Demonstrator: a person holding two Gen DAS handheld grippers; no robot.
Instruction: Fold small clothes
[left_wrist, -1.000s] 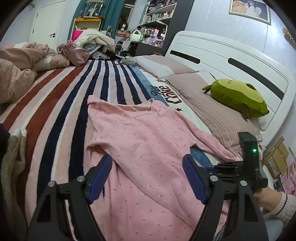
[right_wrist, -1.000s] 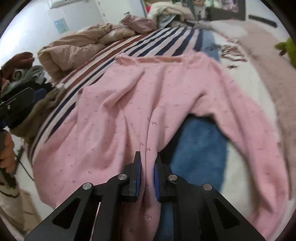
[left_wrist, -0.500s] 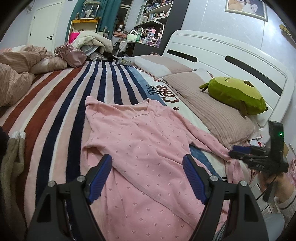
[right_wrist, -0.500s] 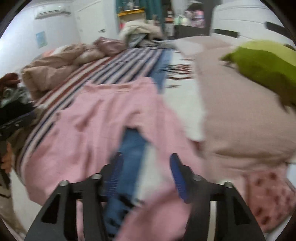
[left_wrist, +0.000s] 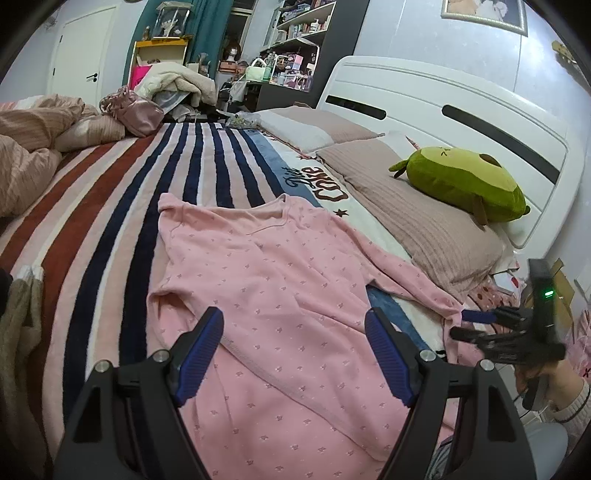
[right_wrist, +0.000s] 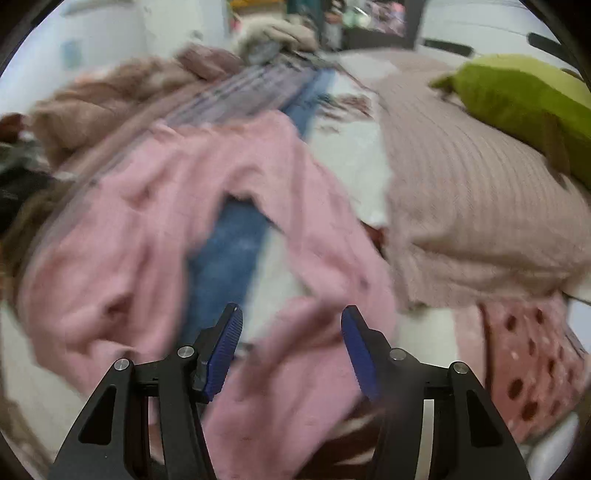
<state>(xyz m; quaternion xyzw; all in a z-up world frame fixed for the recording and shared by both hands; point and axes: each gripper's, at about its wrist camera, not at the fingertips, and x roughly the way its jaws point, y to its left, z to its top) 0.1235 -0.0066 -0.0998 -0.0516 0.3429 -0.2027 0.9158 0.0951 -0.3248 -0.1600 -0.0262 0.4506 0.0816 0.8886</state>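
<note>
A pink knit top (left_wrist: 266, 295) with tiny printed motifs lies spread on the bed's striped fleece blanket (left_wrist: 110, 206). "Coke" is legible at its 1 o'clock, beside a ribbed pillow (left_wrist: 417, 218) and green avocado plush (left_wrist: 461, 181). Left tool (left_wrist: 293, 345) gapes wide, empty. Right tool (right_wrist: 291, 343) — jaws just opened — grips nothing, its sleeve (right_wrist: 325, 251) loose below.

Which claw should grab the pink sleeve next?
Probably the right claw: it hangs open at the sleeve end of the pink top. The left claw is open over the body.
</note>
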